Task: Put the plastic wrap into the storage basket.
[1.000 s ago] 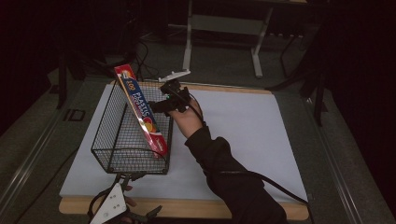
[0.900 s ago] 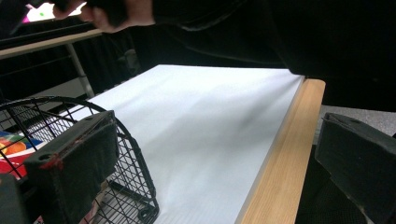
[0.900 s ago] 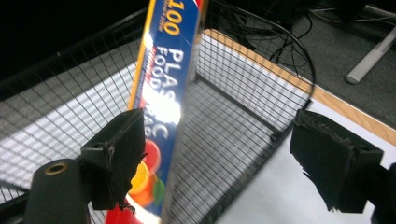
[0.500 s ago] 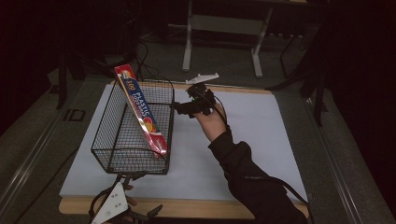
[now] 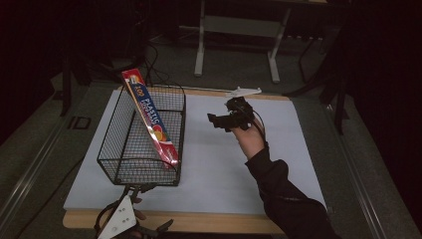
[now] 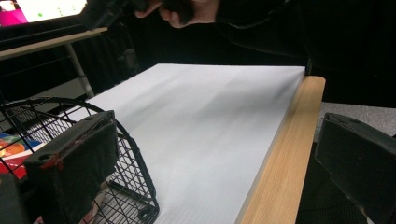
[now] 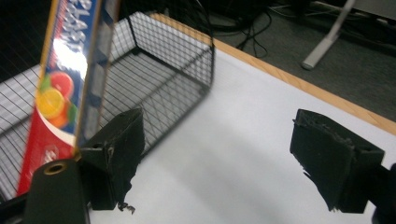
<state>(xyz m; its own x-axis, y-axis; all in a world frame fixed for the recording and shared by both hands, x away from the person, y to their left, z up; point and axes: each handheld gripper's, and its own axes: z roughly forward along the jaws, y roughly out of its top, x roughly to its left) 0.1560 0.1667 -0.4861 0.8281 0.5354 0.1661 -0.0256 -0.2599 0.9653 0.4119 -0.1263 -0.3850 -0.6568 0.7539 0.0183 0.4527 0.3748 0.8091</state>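
A black wire basket [image 5: 180, 130] stands on the left part of the white board [image 5: 219, 169]. A long red plastic-wrap box [image 5: 151, 118] leans in it, its upper end sticking out over the far rim. My right gripper [image 5: 215, 121] hovers to the right of the basket, pointing at it, open and holding nothing. In the right gripper view its jaws [image 7: 224, 158] stand wide apart, with the box [image 7: 65, 79] and the basket [image 7: 177, 51] ahead on the left. My left gripper [image 5: 134, 230] rests at the table's front edge, open [image 6: 219, 172], beside the basket's corner [image 6: 133, 182].
The white board lies on a wooden table whose edge [image 6: 285, 168] shows along the front and back. A metal frame [image 5: 238, 30] and cables lie on the floor behind the table. The person's right hand [image 6: 187, 11] appears far off in the left gripper view.
My right gripper has moved to the right, away from the basket and the box, with its jaws still apart. The box stays leaning in the basket. The left gripper has not moved.
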